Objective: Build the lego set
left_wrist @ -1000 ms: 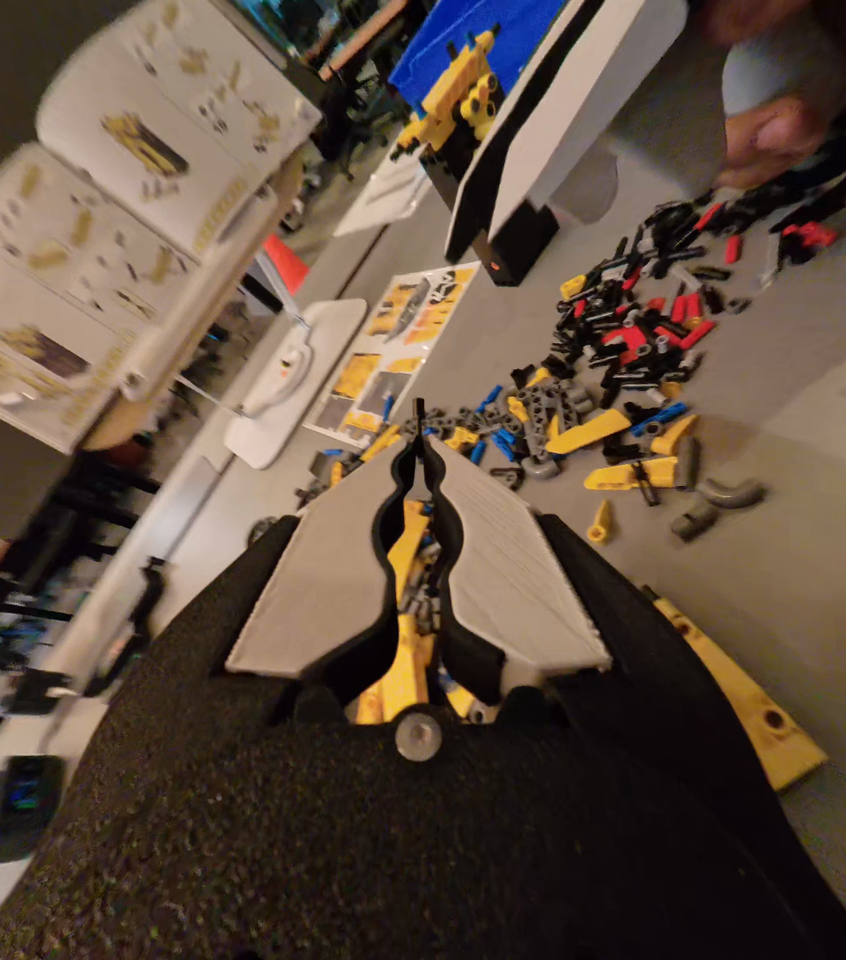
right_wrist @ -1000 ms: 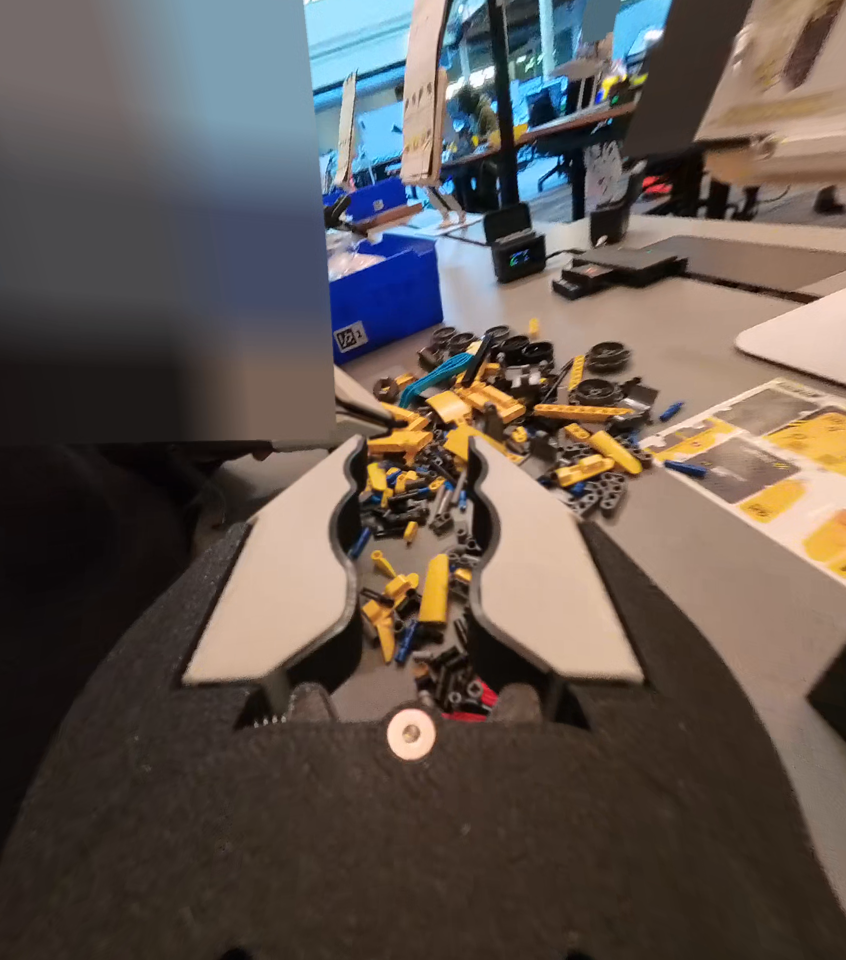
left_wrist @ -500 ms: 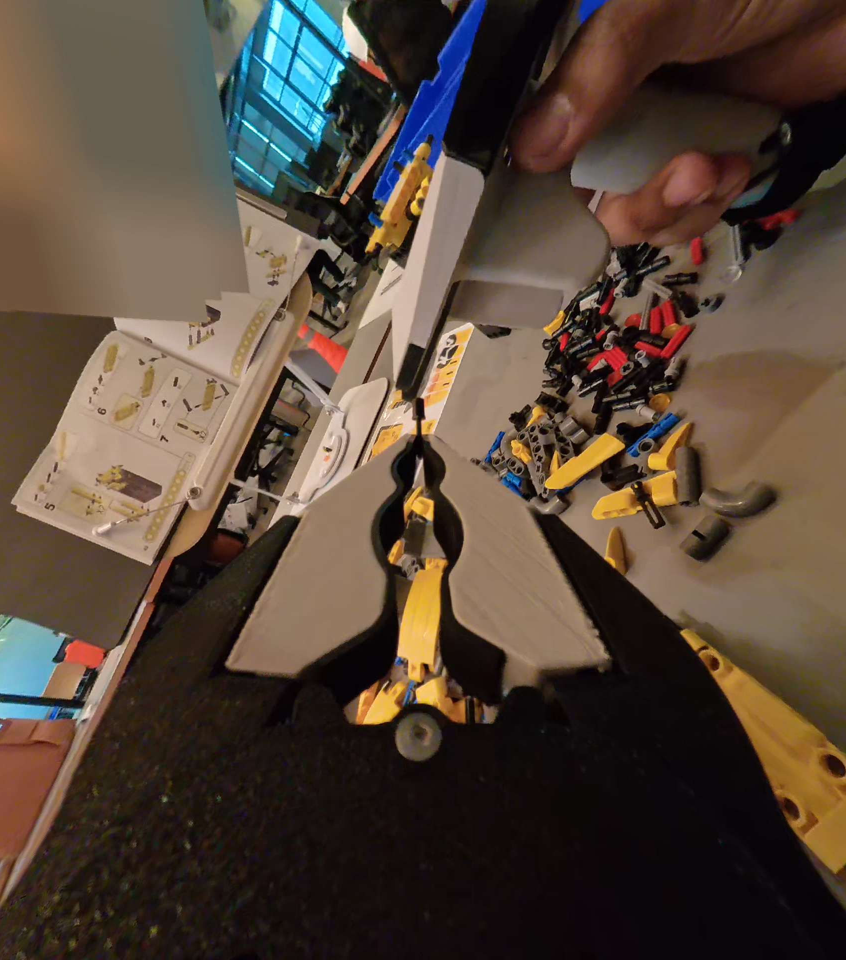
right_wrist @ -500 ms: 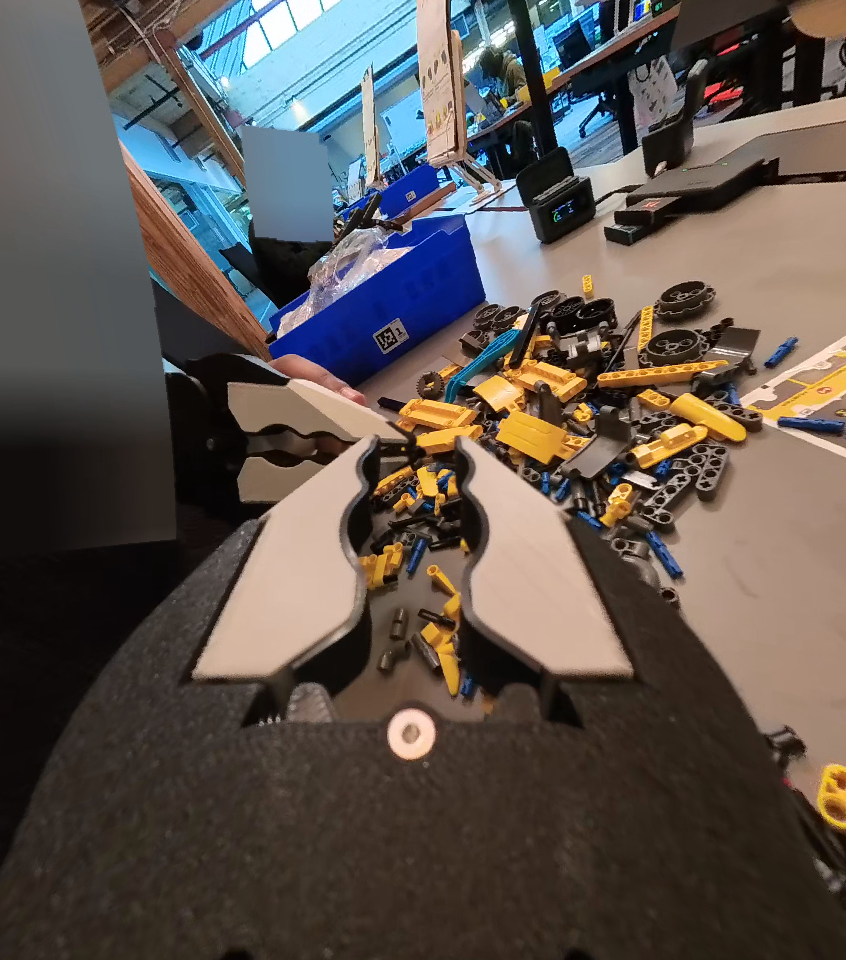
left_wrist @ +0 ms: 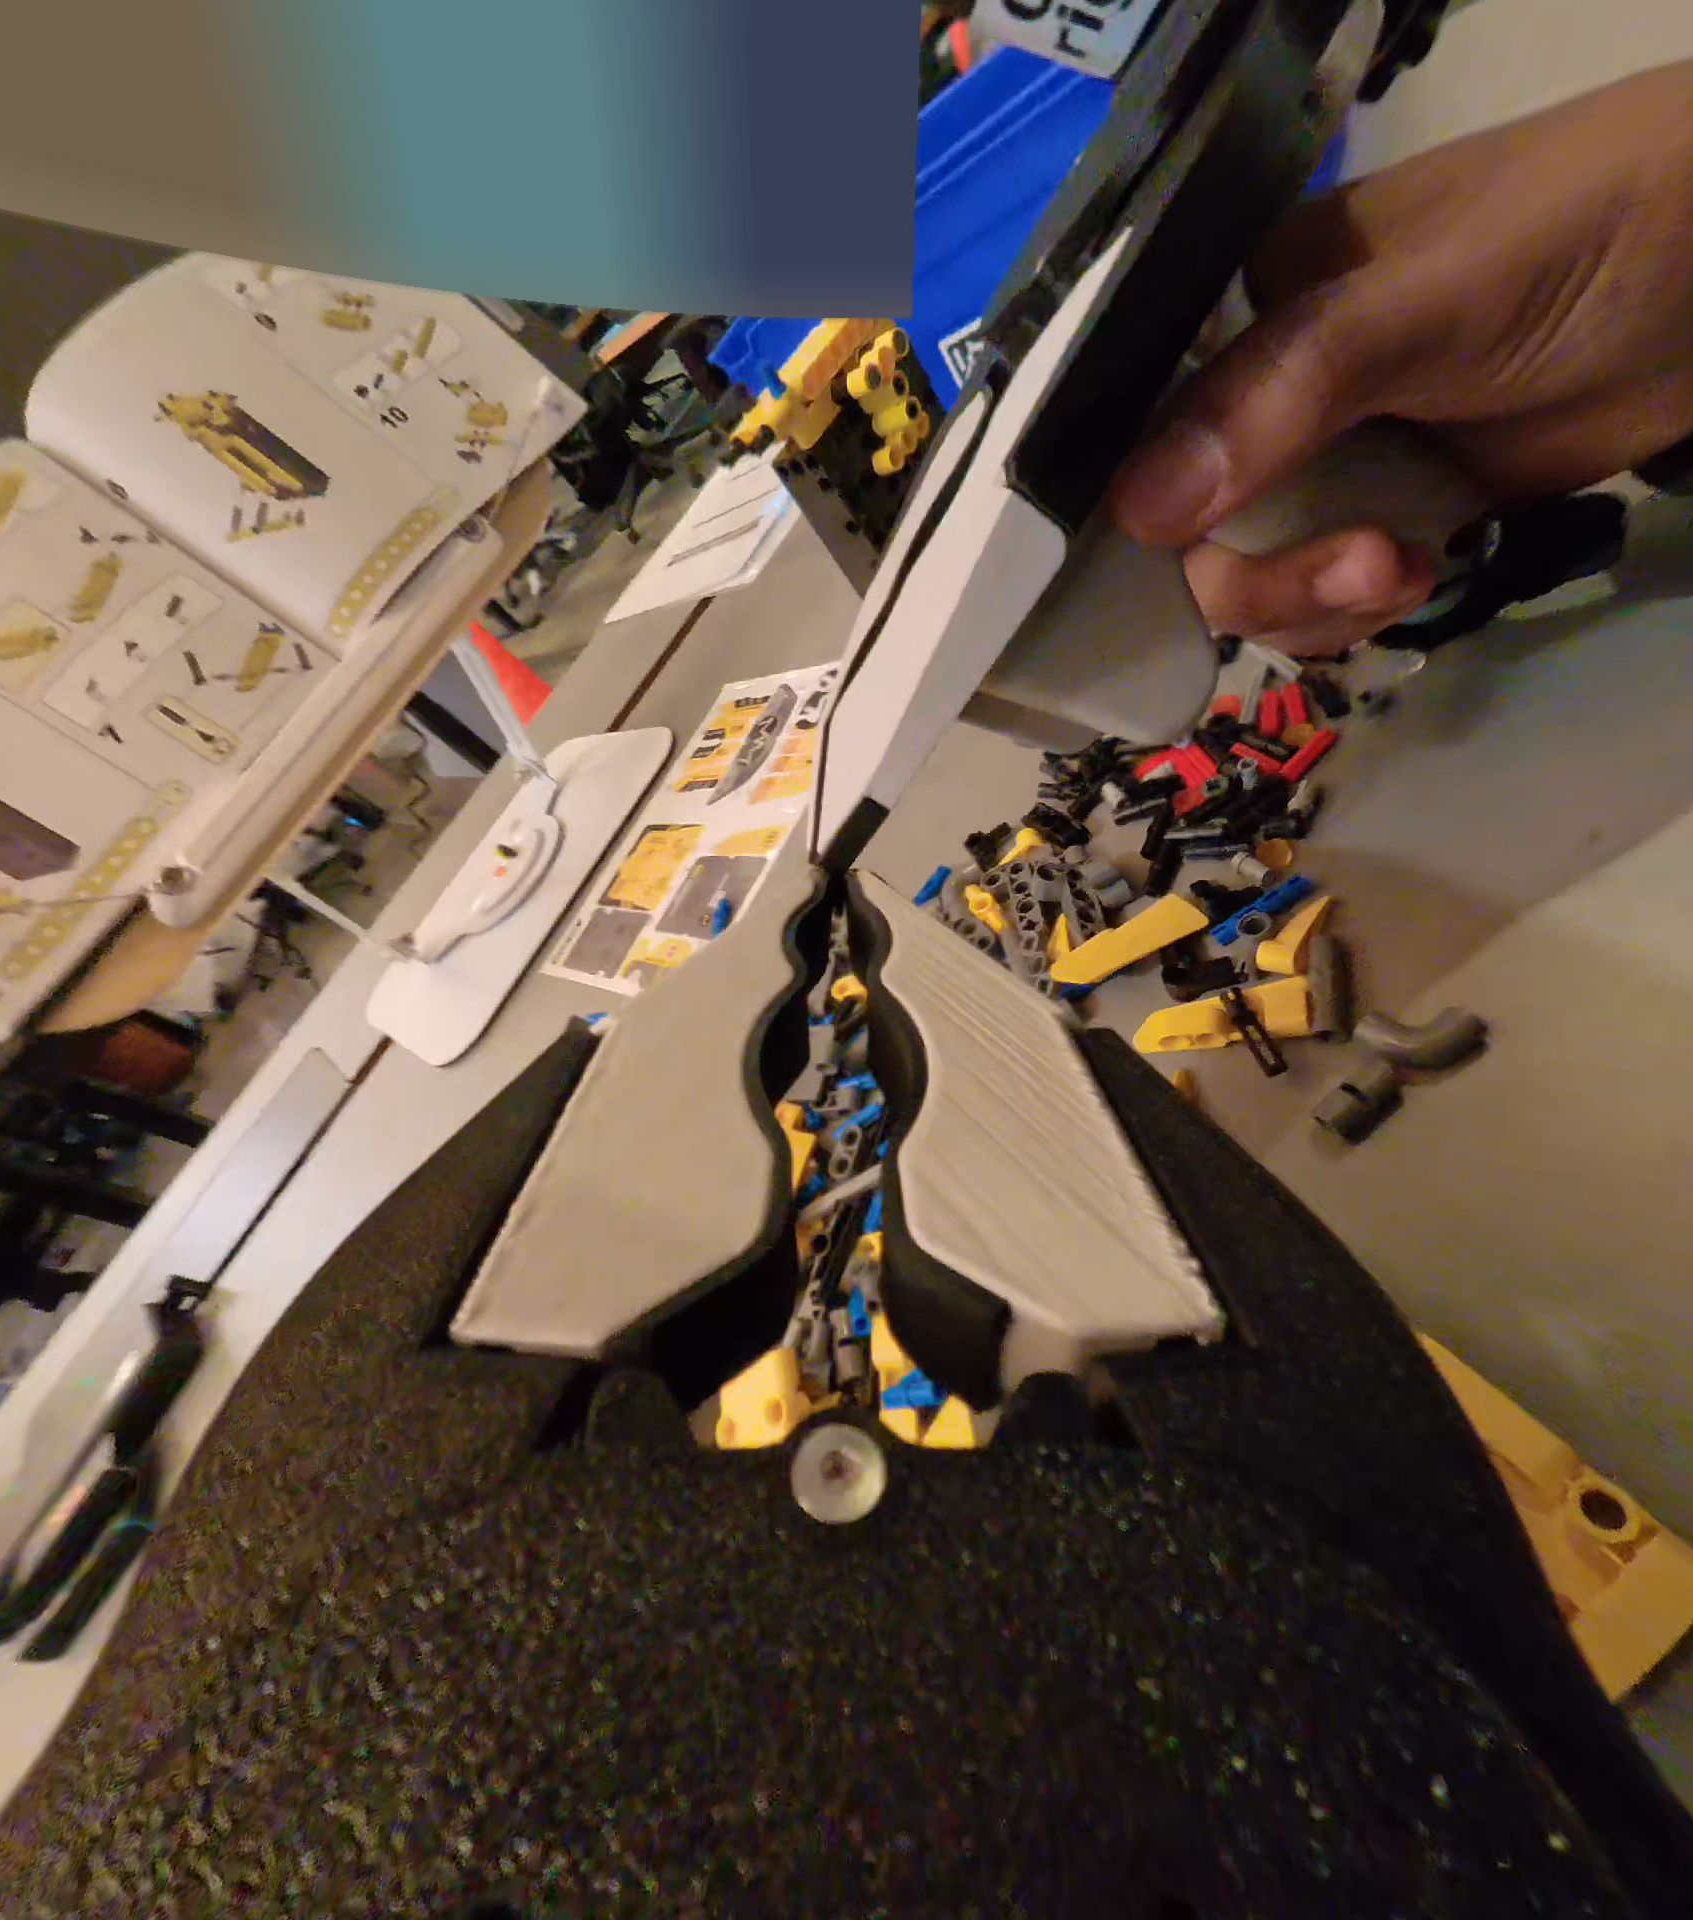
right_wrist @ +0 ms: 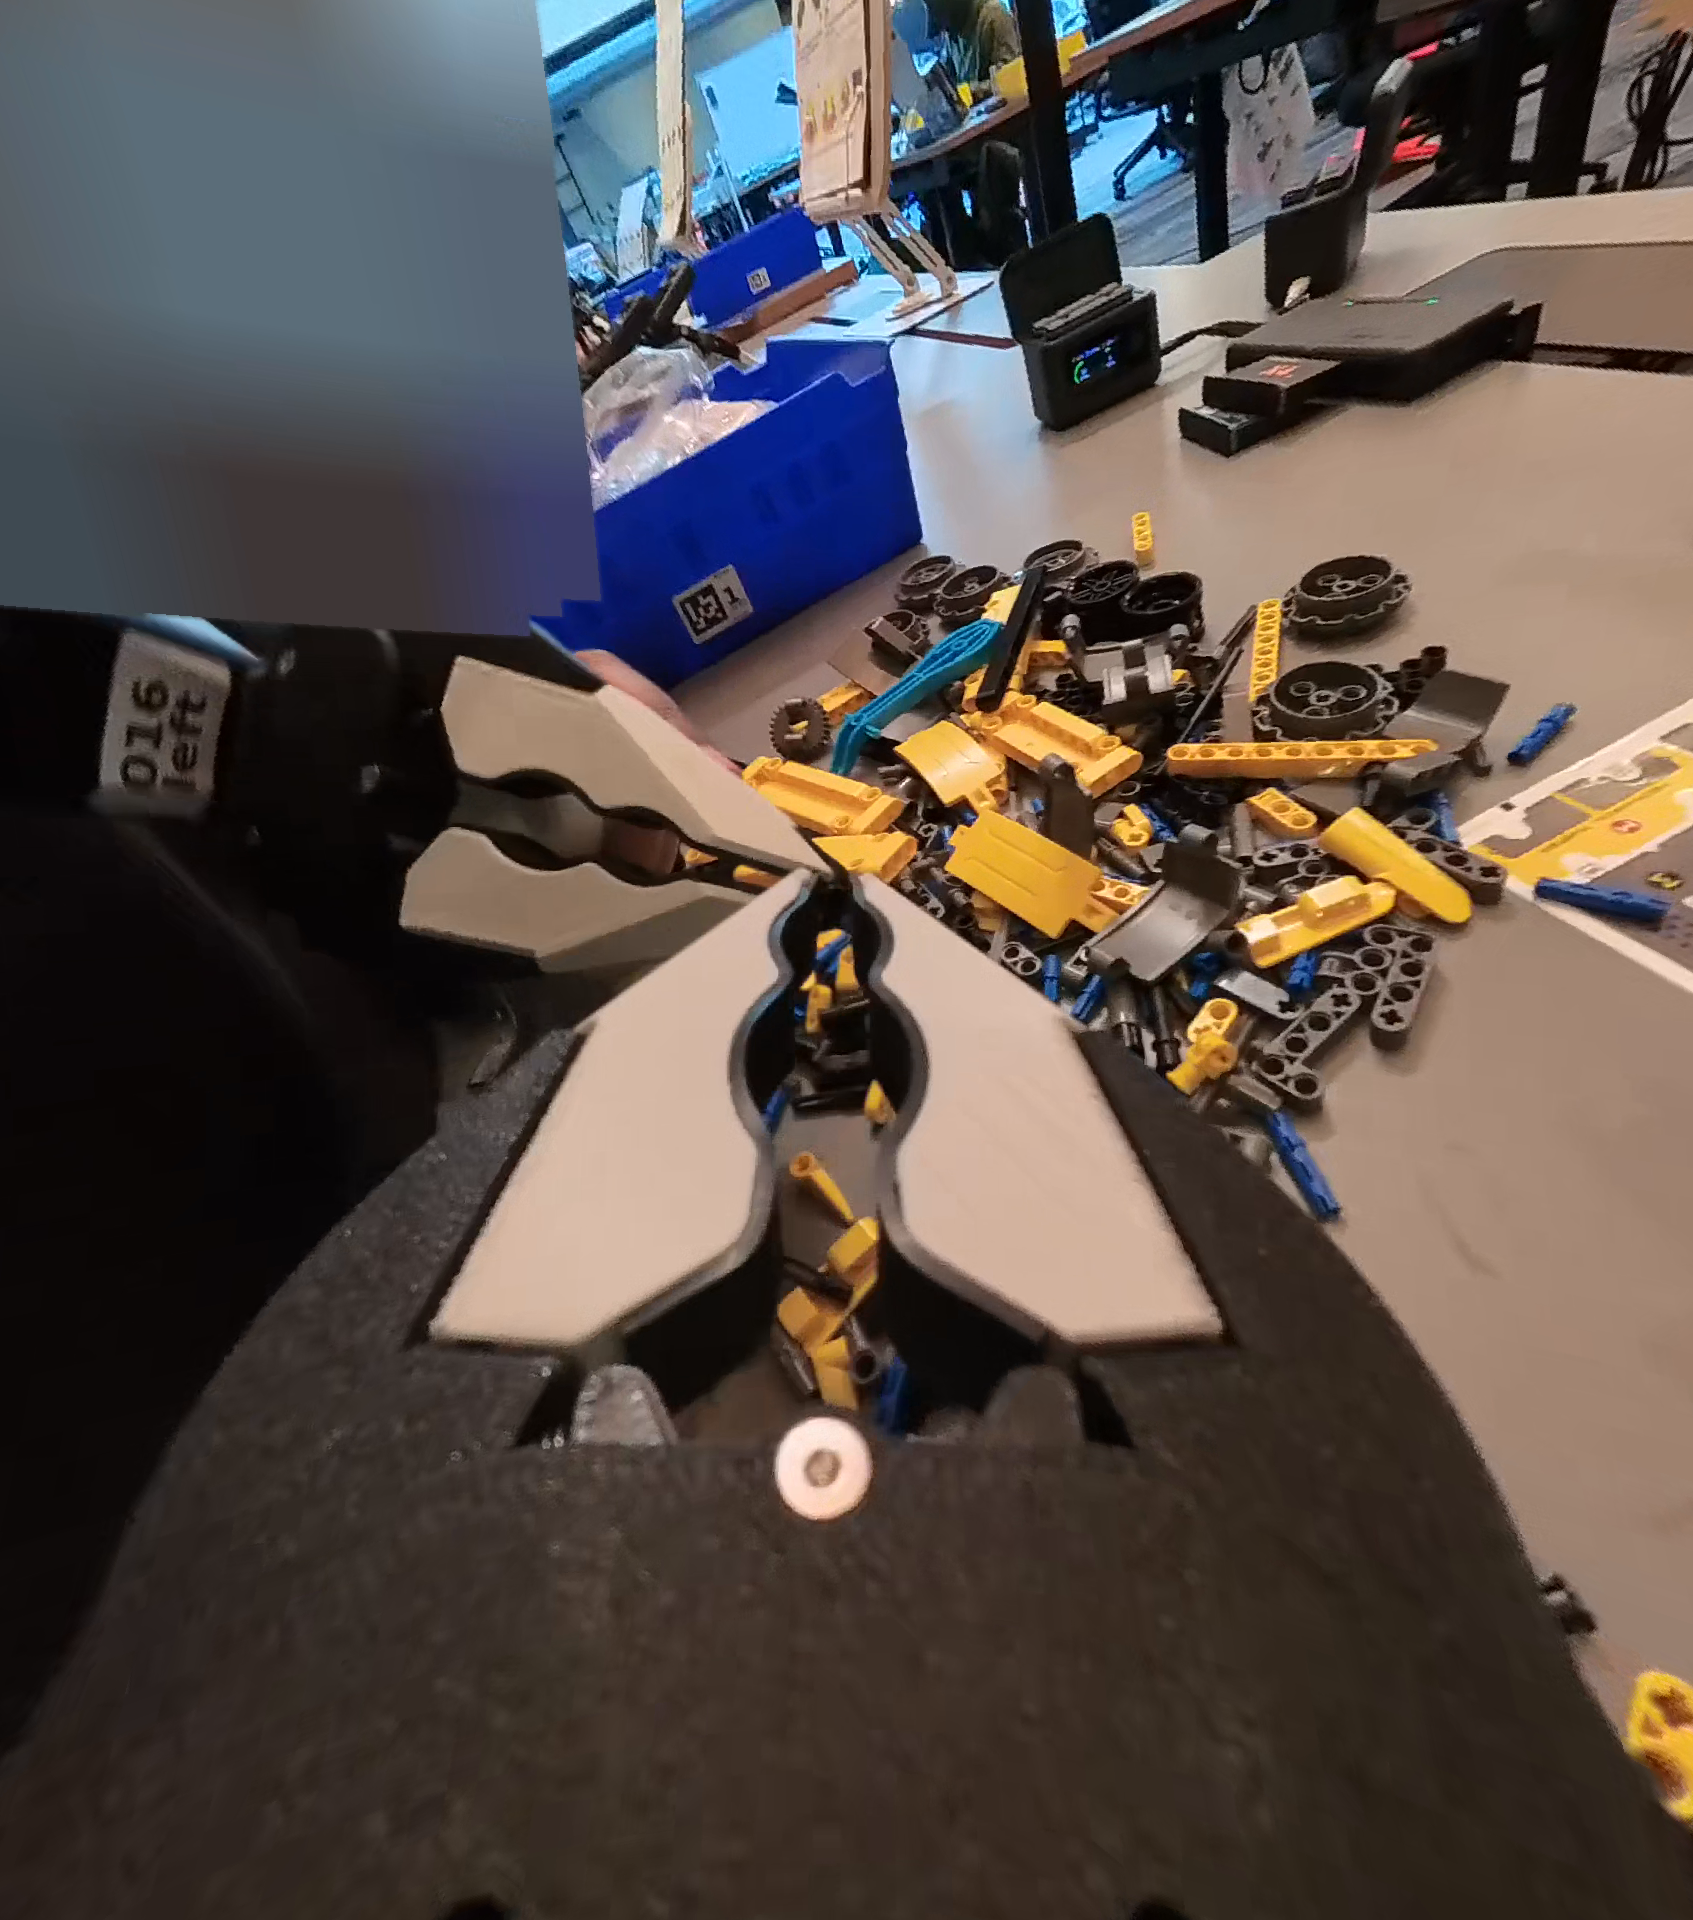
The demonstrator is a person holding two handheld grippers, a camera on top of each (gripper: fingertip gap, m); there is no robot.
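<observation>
Right wrist view: ribbed grey right gripper (right_wrist: 826,883) and left gripper (right_wrist: 800,857), both closed empty, tips meeting. Glossy plastic bricks (right_wrist: 1133,831) are heaped just beside them.

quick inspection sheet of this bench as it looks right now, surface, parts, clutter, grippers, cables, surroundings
surface: grey table, bare patches between heaps.
job's things: heap of yellow, black and grey building parts; a second heap with red and black pins; open instruction booklet on a stand.
clutter: blue bin holding a plastic bag; printed sheet; black charger case.
grippers: left gripper with tips almost together, nothing visibly between them; right gripper likewise; the two sets of tips meet over the yellow heap. A hand holds the right gripper's handle.
cables: one thin lead behind the charger case.
surroundings: further desks and chairs, bright windows.
</observation>
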